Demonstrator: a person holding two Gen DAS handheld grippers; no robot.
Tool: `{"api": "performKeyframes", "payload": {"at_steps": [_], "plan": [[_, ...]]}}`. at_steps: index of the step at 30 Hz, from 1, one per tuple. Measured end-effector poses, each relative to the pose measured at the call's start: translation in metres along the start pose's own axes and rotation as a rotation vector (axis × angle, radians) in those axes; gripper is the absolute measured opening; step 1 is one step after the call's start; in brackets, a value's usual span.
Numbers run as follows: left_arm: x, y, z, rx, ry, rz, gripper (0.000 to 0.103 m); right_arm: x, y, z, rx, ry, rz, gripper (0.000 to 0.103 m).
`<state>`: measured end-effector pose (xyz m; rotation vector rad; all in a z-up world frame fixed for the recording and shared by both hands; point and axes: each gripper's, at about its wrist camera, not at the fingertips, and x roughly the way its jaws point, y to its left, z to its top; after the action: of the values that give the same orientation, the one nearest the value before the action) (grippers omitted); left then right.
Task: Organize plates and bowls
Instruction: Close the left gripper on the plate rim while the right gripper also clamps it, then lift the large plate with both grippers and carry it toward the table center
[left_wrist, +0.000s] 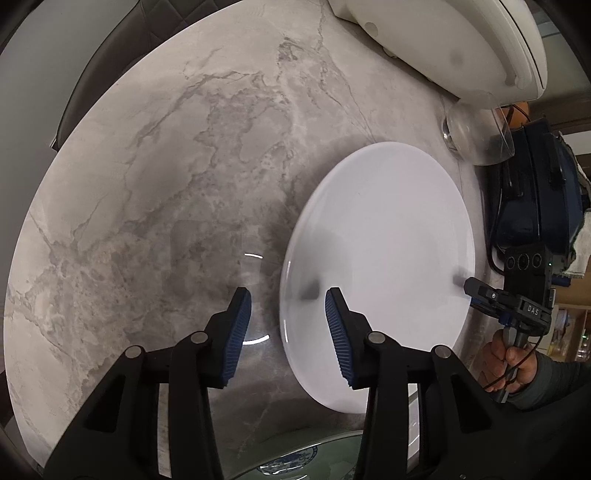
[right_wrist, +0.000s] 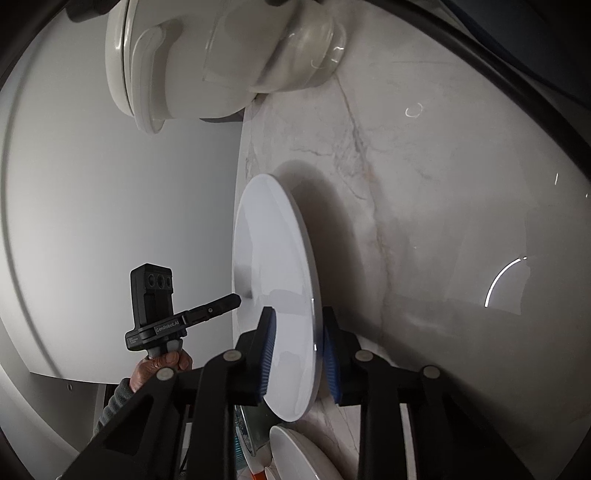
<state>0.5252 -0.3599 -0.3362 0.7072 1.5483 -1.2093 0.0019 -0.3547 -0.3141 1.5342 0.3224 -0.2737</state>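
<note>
A plain white plate (left_wrist: 380, 266) lies on the grey marble table (left_wrist: 166, 184), its right side raised. My right gripper (right_wrist: 298, 310) is shut on its rim, one blue pad on the plate's (right_wrist: 273, 266) upper face and one underneath. From the left wrist view that gripper (left_wrist: 466, 290) meets the plate's right edge. My left gripper (left_wrist: 287, 293) points steeply down and stands open. It straddles the plate's left edge: one finger over the plate, the other over the table. In the right wrist view the left gripper (right_wrist: 236, 297) has a fingertip close to the plate's face.
A clear glass bowl (left_wrist: 480, 129) rests beside a cream-coloured lidded appliance (left_wrist: 443, 37) at the table's far side. A dark blue bag (left_wrist: 535, 195) stands off the right edge. A blue-patterned dish (left_wrist: 295, 458) and white dishes (right_wrist: 295, 454) sit near me. A dark chair (left_wrist: 110, 74) stands far left.
</note>
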Motion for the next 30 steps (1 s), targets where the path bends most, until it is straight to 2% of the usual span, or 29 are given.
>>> {"api": "performKeyframes", "payload": {"at_steps": [2, 8, 23, 30], "plan": [[0.000, 0.004, 0.002, -0.008, -0.004, 0.003, 0.038, 0.001, -0.002, -0.001, 0.003, -0.005, -0.006, 0.017], [0.004, 0.003, 0.007, -0.003, 0.002, -0.039, 0.015, 0.003, -0.010, 0.001, 0.022, 0.007, -0.006, 0.005], [0.001, -0.011, 0.000, 0.023, 0.003, -0.007, 0.015, 0.001, -0.006, -0.002, 0.005, 0.009, -0.011, 0.008], [-0.015, -0.012, -0.005, 0.014, -0.023, -0.005, 0.015, 0.004, 0.008, -0.001, -0.016, 0.003, -0.010, 0.008]]}}
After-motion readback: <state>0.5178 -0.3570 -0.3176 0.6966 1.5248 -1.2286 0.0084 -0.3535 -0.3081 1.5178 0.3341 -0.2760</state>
